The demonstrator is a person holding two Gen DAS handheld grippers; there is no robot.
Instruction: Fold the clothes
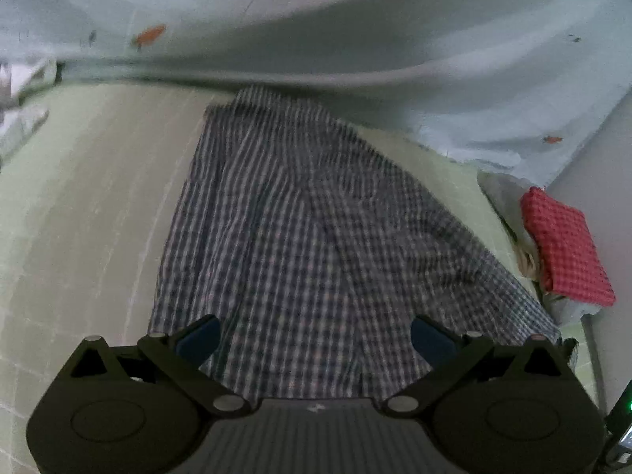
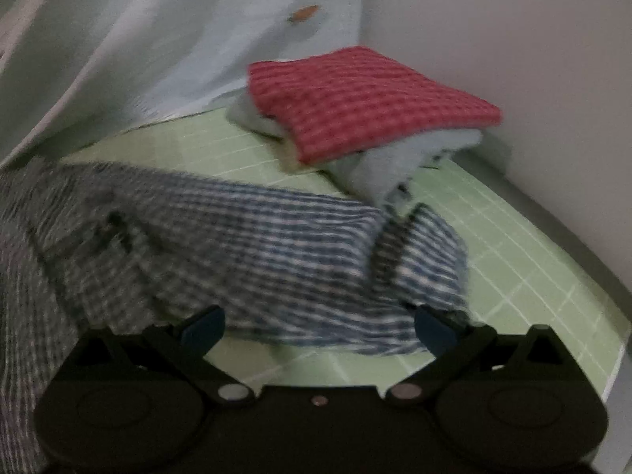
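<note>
— Where's the shirt now?

— Spread on the green mat, partly folded I'd say, one end bunched near the stack in the corner. That stack has a red checked piece on top of something pale.

— And the grippers?

— Both spread wide, holding nothing. The left gripper hangs over the near edge of the shirt, jaws either side of the cloth. The right gripper sits at the rumpled end, mat showing between its fingers.

— So what worries you?

— That rumpled end. There's a flap standing up by the right finger. If the right pinches there, I reckon it catches only the top layer and the fold underneath slides apart.

— And the left?

— It's over the middle of a hem, not a corner. A grab there would likely lift a hump and drag the whole shirt sideways.

— Towards the stack?

— Possibly. The shirt's end lies just beside it, so a careless sweep could nudge the red piece off. The curtain hangs close behind too. The pictures are blurred, so I can't tell how many layers there are.
</note>
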